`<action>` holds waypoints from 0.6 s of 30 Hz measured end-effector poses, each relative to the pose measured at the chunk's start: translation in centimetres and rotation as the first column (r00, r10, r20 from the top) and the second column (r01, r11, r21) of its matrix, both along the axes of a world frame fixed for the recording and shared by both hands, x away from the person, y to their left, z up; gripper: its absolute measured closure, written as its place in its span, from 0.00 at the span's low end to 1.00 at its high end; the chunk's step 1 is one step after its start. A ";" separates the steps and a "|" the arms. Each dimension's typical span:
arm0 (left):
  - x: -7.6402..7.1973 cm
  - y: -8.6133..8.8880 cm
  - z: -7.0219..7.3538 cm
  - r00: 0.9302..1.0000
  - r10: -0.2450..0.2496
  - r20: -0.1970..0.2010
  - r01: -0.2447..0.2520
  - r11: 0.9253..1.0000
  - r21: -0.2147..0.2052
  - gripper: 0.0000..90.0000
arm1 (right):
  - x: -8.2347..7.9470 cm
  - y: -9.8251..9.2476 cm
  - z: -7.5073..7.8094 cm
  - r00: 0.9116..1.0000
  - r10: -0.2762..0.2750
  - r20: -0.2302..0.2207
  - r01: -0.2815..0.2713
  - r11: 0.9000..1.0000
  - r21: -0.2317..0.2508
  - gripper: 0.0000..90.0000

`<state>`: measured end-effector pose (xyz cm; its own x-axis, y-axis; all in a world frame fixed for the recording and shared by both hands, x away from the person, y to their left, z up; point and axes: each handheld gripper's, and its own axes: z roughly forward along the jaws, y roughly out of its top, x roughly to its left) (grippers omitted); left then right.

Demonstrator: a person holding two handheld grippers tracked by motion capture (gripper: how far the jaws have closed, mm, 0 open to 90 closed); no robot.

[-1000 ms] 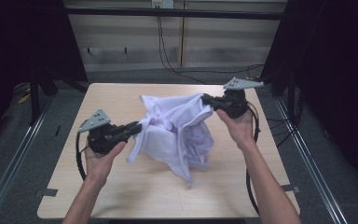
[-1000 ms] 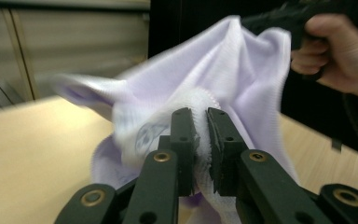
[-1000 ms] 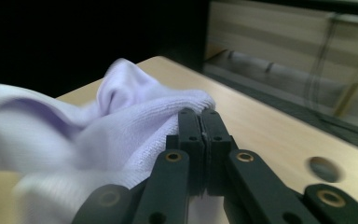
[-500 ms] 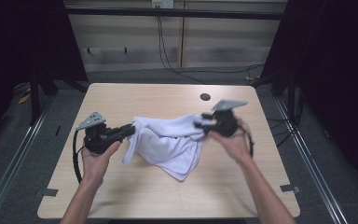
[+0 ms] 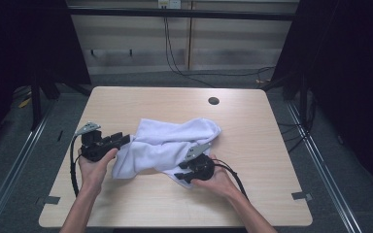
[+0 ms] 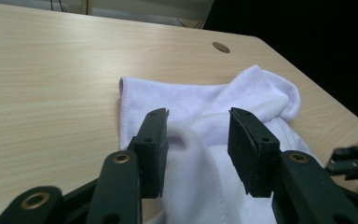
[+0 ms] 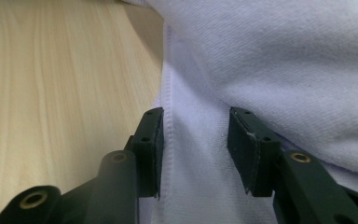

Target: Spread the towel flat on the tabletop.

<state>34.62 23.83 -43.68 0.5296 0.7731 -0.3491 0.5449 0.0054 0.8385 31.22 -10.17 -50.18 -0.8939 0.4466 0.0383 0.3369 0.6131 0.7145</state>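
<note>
Between the jaws of the left gripper (image 6: 198, 144) a raised fold of the white towel (image 6: 214, 112) is seen, but the pads stand apart from it on both sides: the jaws are released and have just been opening, with the cloth lying loose in the gap. In the left gripper view a hemmed corner of the towel is laid flat on the worktop (image 6: 51, 84) just beyond the jaw tips, and the bulk of the cloth is bunched toward the far right.

The jaws of the right gripper (image 7: 196, 149) are likewise released, though they have just been drawing somewhat closer. A flat strip of towel (image 7: 270, 60) is seen between them, its stitched hem running close along one pad; no pressing of the pads on the cloth can be made out. A thicker roll of the towel is heaped just beyond the tips.

In the high view the left gripper (image 5: 121, 140) is held at the towel's (image 5: 170, 143) left edge and the right gripper (image 5: 180, 174) at its near right edge, each carried in one hand. The towel is spread in a crumpled, roughly folded heap at the middle of the worktop (image 5: 267, 145). A round hole (image 5: 213, 101) is set in the worktop near its far edge, well apart from the cloth.
</note>
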 end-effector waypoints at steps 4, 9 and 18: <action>-0.2 -0.2 0.0 1.000 -0.015 -0.002 0.015 1.000 -0.004 0.64 | -0.8 0.4 0.3 0.999 0.033 0.025 -0.032 0.999 -0.044 0.91; -0.5 -0.6 0.6 0.999 -0.039 0.023 0.039 0.999 0.018 0.63 | -1.0 0.0 1.2 0.999 0.036 -0.025 -0.035 0.999 0.039 0.93; -1.4 -2.2 0.2 0.989 -0.147 0.033 0.144 0.987 0.076 0.62 | -0.8 -1.6 3.0 0.996 0.045 -0.074 -0.036 0.993 0.113 0.90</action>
